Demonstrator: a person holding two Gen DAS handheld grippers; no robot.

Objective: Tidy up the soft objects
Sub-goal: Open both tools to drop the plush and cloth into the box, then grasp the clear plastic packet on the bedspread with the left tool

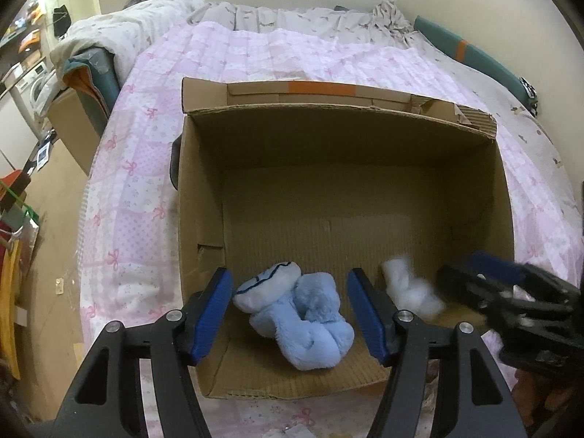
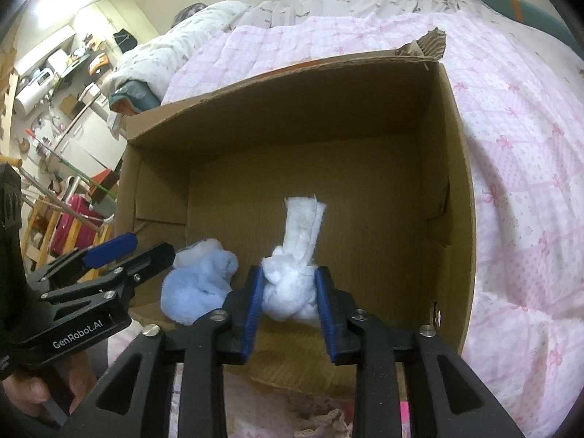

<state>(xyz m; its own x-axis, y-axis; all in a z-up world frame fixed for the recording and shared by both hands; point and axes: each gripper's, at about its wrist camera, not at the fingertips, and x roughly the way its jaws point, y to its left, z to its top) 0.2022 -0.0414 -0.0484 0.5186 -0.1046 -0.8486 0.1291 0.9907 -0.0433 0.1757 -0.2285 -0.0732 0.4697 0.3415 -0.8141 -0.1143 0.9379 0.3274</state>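
Note:
An open cardboard box (image 1: 200,197) (image 2: 456,182) stands on the bed. A light blue fluffy sock bundle (image 1: 303,314) (image 2: 199,281) lies on the box floor near the front wall. My left gripper (image 1: 290,310) is open above the box, its jaws on either side of the blue bundle without touching it. My right gripper (image 2: 290,299) is shut on a white fluffy sock bundle (image 2: 292,284) (image 1: 408,284) and holds it inside the box, right of the blue one. The right gripper (image 1: 474,277) looks blurred in the left wrist view.
A pink patchwork quilt (image 1: 138,197) (image 2: 529,168) covers the bed around the box. Crumpled grey bedding (image 1: 292,14) lies at the far end. A teal headboard (image 1: 474,51) runs along the right. Cluttered floor and shelves (image 2: 54,109) lie left of the bed.

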